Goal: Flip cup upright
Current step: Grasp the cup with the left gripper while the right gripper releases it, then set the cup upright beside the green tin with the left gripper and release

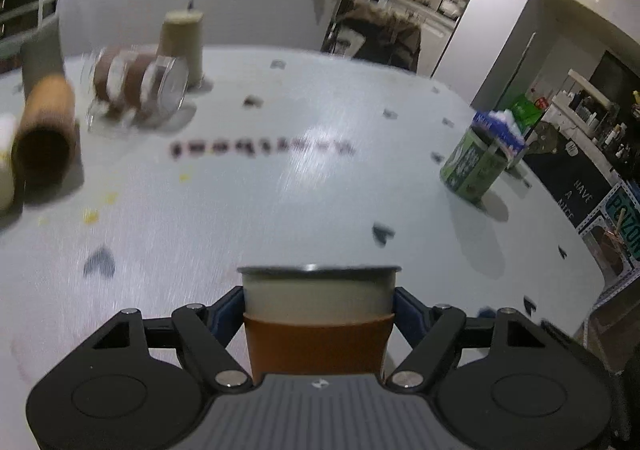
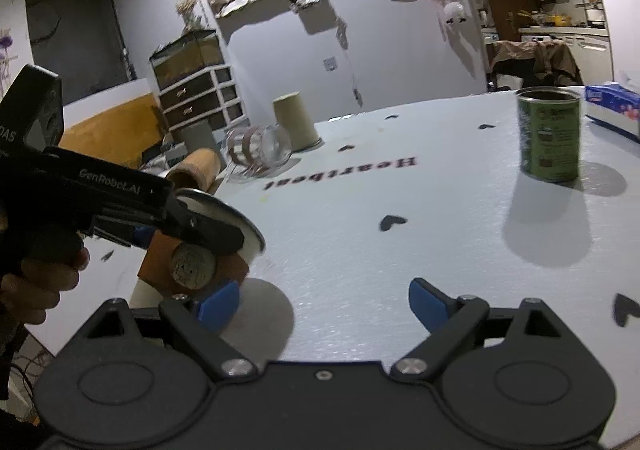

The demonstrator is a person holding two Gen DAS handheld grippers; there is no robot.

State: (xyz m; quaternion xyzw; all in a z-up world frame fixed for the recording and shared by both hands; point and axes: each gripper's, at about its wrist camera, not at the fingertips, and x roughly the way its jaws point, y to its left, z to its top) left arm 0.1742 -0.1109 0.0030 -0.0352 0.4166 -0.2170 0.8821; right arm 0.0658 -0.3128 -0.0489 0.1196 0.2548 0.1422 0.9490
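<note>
Left tool [image 1: 319, 300] clamps the sleeved cup [image 1: 318, 314] above the desk [image 1: 320, 178], near-left in the scene. The cup's long axis is tilted, rim up and away. Right tool [image 2: 324, 302], empty, jaws apart, hangs just right of it.

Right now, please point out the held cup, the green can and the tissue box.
cup [image 1: 318, 300], left wrist view, white wall under the rim
green can [image 2: 551, 136], right wrist view, middle of the label
tissue box [image 2: 612, 108], right wrist view, its long side
</note>
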